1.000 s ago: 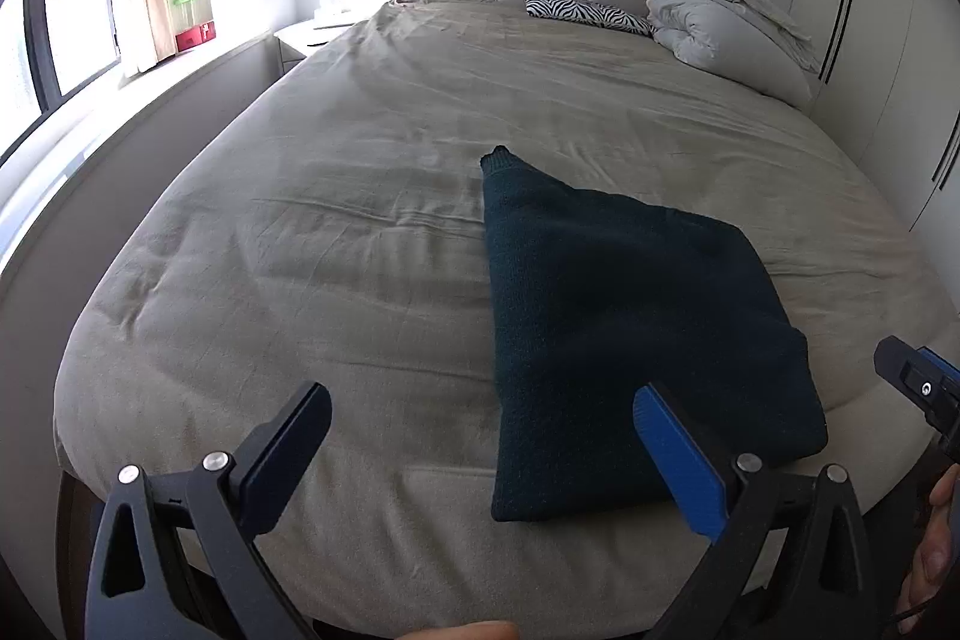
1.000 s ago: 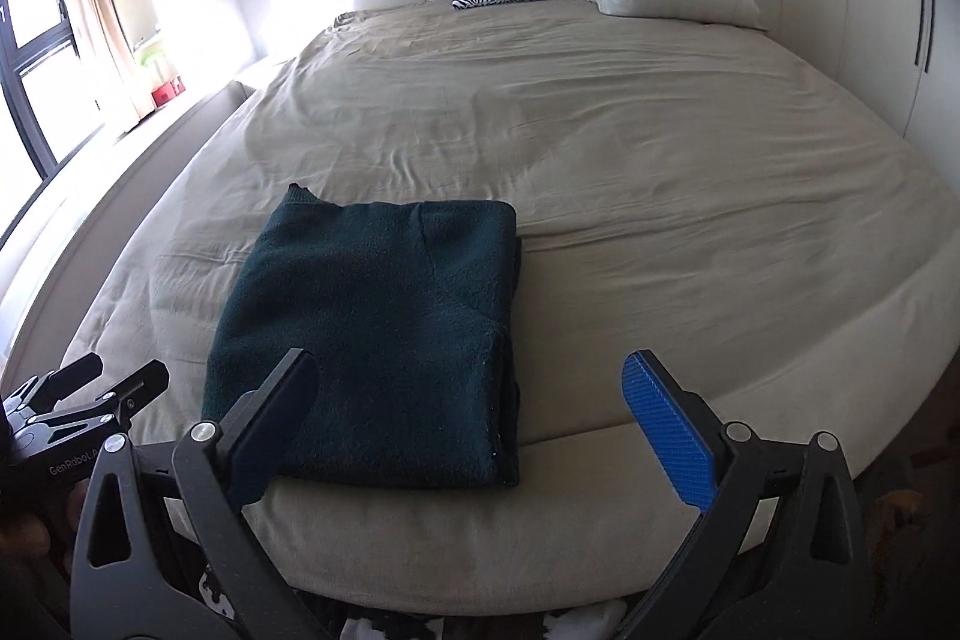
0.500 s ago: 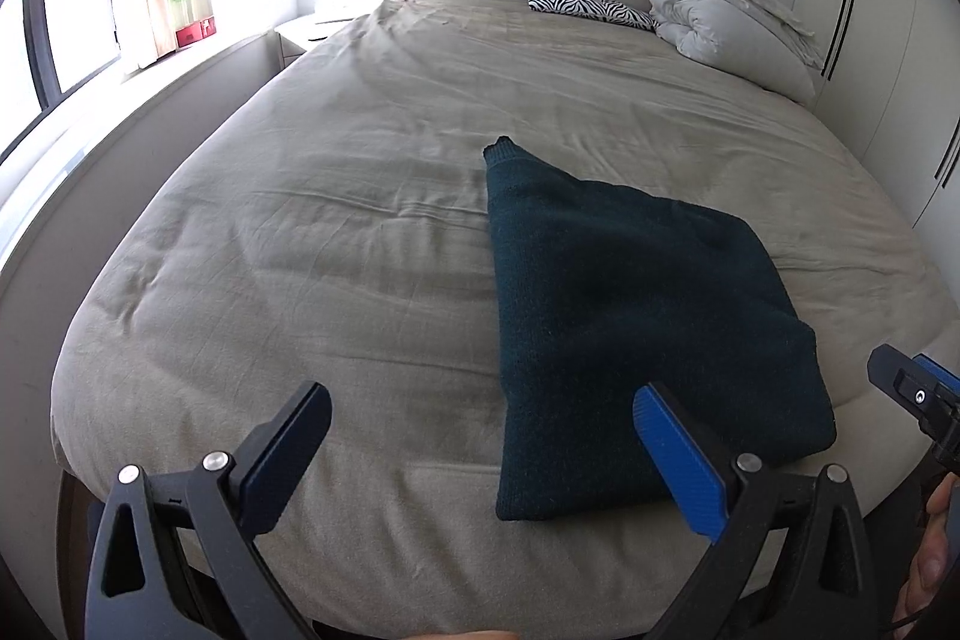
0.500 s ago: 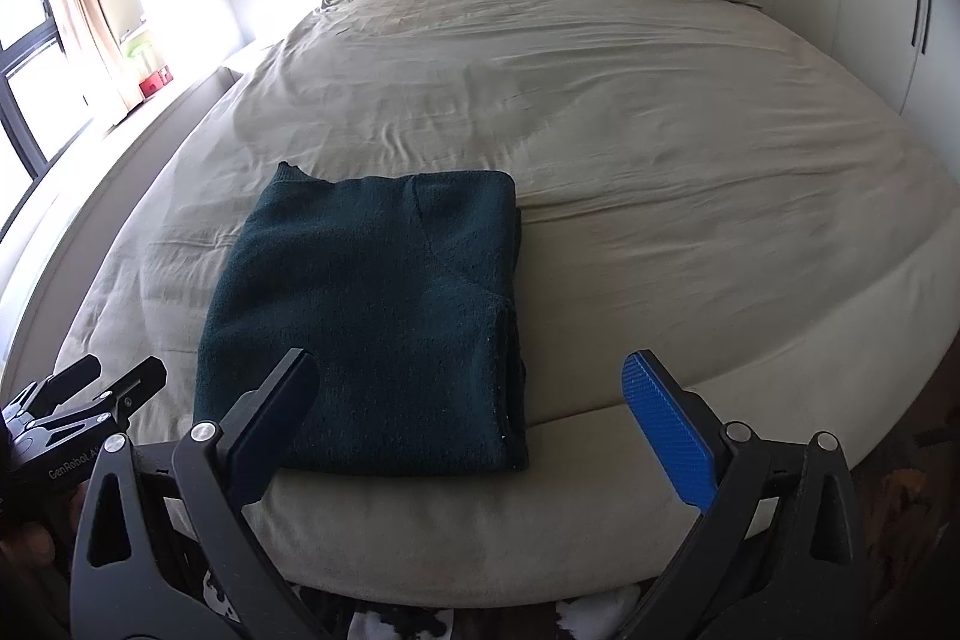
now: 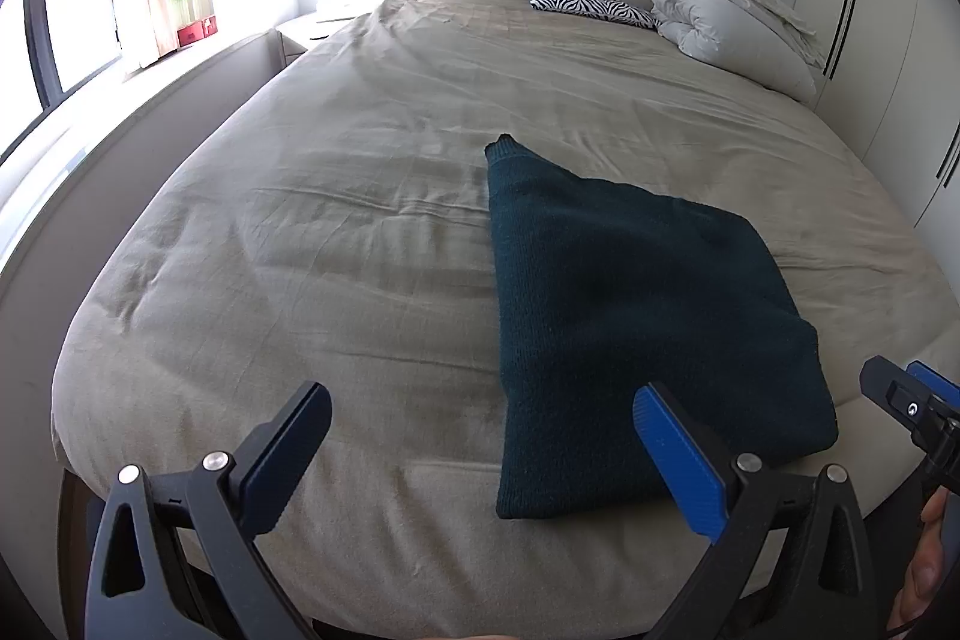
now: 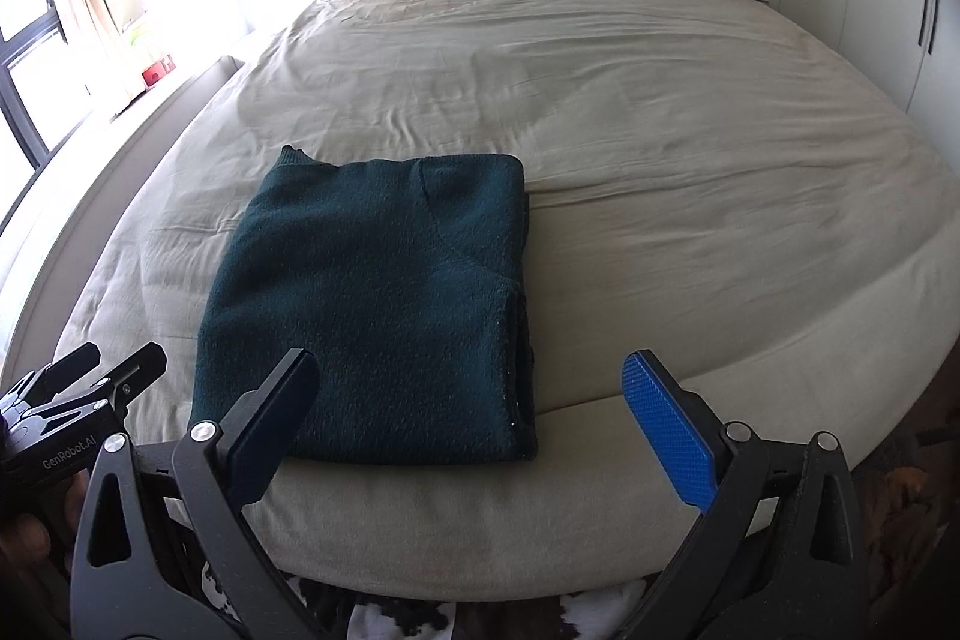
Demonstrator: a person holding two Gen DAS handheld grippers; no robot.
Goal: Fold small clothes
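Note:
A dark green knitted sweater [image 5: 624, 304] lies folded into a rectangle on the beige bed cover, near the foot edge; it also shows in the right wrist view [image 6: 384, 304]. My left gripper [image 5: 480, 430] is open and empty, held over the foot of the bed to the left of the sweater. My right gripper [image 6: 474, 400] is open and empty, held just short of the sweater's near edge. Each gripper shows at the edge of the other's view.
The beige bed [image 5: 336, 232] fills both views. A zebra-print pillow [image 5: 591, 6] and a bundled white duvet [image 5: 738, 22] lie by the headboard. A window ledge [image 5: 120, 100] runs along the left; white wardrobes [image 5: 882, 40] stand on the right.
Both grippers have drawn back and up a little from the bed; the sweater lies as it did. Both stay open.

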